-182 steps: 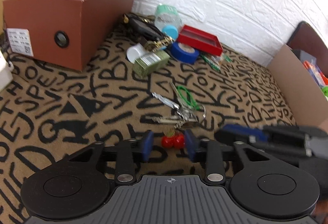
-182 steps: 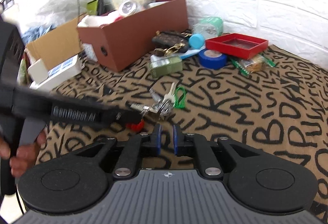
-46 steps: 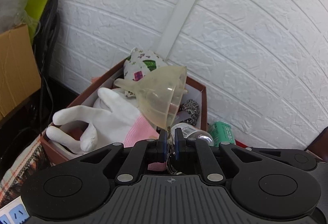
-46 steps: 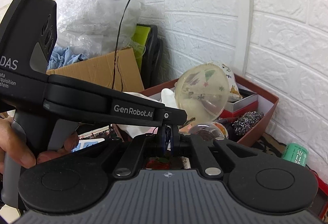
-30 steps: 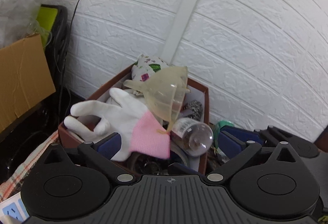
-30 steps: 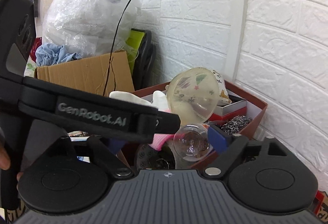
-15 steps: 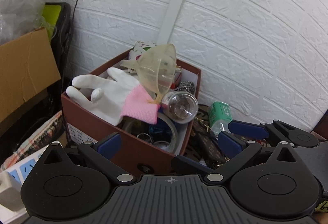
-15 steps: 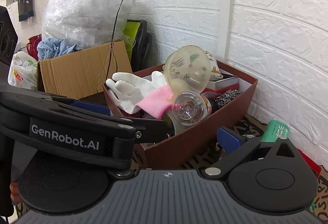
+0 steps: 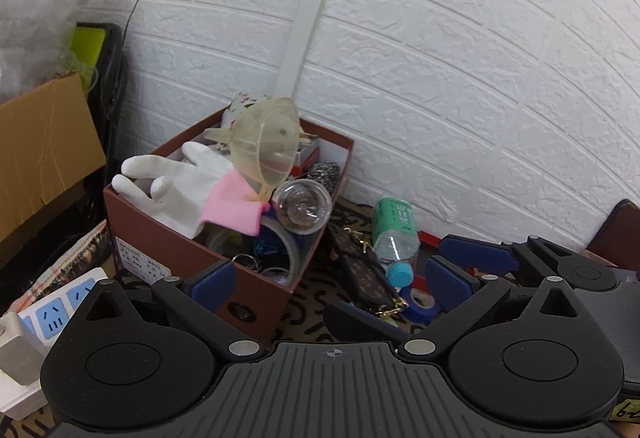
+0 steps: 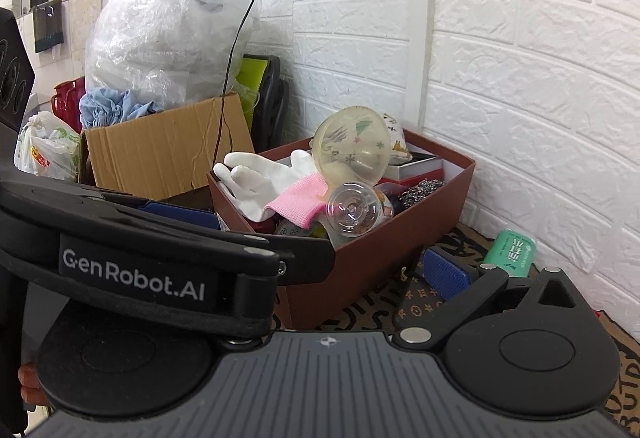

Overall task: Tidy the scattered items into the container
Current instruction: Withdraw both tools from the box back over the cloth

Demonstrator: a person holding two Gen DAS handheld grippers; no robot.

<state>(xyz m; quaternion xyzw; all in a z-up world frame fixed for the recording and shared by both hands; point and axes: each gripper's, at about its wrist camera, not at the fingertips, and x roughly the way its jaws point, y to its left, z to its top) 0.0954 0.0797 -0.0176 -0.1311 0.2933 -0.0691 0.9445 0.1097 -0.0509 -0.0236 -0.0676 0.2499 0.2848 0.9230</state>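
The brown box (image 9: 168,242) stands against the white brick wall, full of things: a white glove with a pink cuff (image 9: 188,189), a yellowish funnel (image 9: 266,149), a clear bulb-shaped bottle (image 9: 304,205) and tape rolls. My left gripper (image 9: 330,282) is open and empty, a little back from the box's near corner. My right gripper (image 10: 316,278) is open too, with nothing between its fingers; its left finger is hidden behind the left gripper's body. On the rug beside the box lie a green-labelled water bottle (image 9: 394,234), a brown monogram pouch (image 9: 360,274) and a blue tape roll (image 9: 420,302).
A cardboard box (image 9: 40,149) and a white power strip (image 9: 52,314) sit left of the brown box. A big plastic bag (image 10: 160,49) rests behind the cardboard. A red tray (image 9: 428,242) lies behind the water bottle by the wall.
Both grippers were shut over the box 1.5 s ago and have since opened wide. Both have drawn back from the box, which now looks smaller and lower.
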